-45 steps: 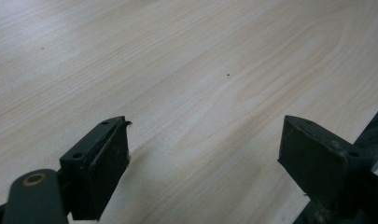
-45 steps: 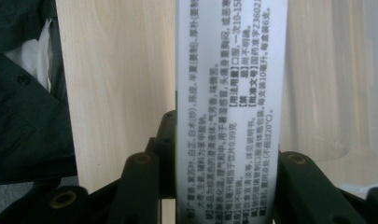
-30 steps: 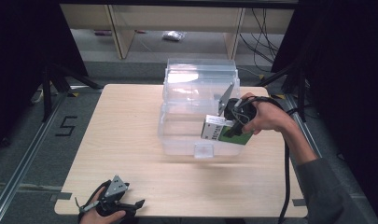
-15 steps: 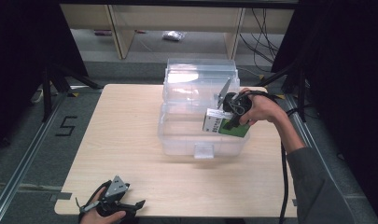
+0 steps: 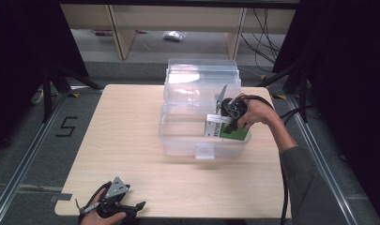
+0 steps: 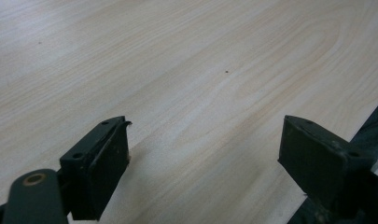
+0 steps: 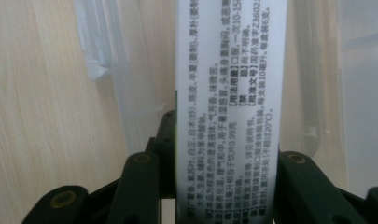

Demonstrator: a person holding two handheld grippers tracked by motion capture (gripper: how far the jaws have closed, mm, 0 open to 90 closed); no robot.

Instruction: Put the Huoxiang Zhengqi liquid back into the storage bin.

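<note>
While we are looking down from the high view, we are seeing the right gripper [image 5: 224,123] reaching over the open clear plastic bin [image 5: 204,140] that is sitting toward the far middle of the wooden table [image 5: 126,136], with its clear lid [image 5: 201,79] standing up behind it. The right hand [image 5: 255,111] is wrapping around the gripper body, and a black cable [image 5: 285,185] is trailing back along the grey sleeve [image 5: 307,187] toward the near edge. Its jaws are closing on a white and green box [image 5: 226,129], which we are seeing inside the bin at its right side; whether the box is touching the bin floor we cannot tell. In the right gripper view, we are finding the box [image 7: 231,107] rising up the middle of the frame, its white printed face turned to the camera, with one black jaw pressing against each long side, so the grip is looking firm. Pale bin walls and table grain are showing behind it. Near the front left corner of the table, the left gripper [image 5: 131,207] is lying low in the left hand [image 5: 103,216], its grey three-cornered plate [image 5: 116,190] facing up. In the left gripper view, we are seeing its two jaws standing wide apart over bare wood, holding nothing.
</note>
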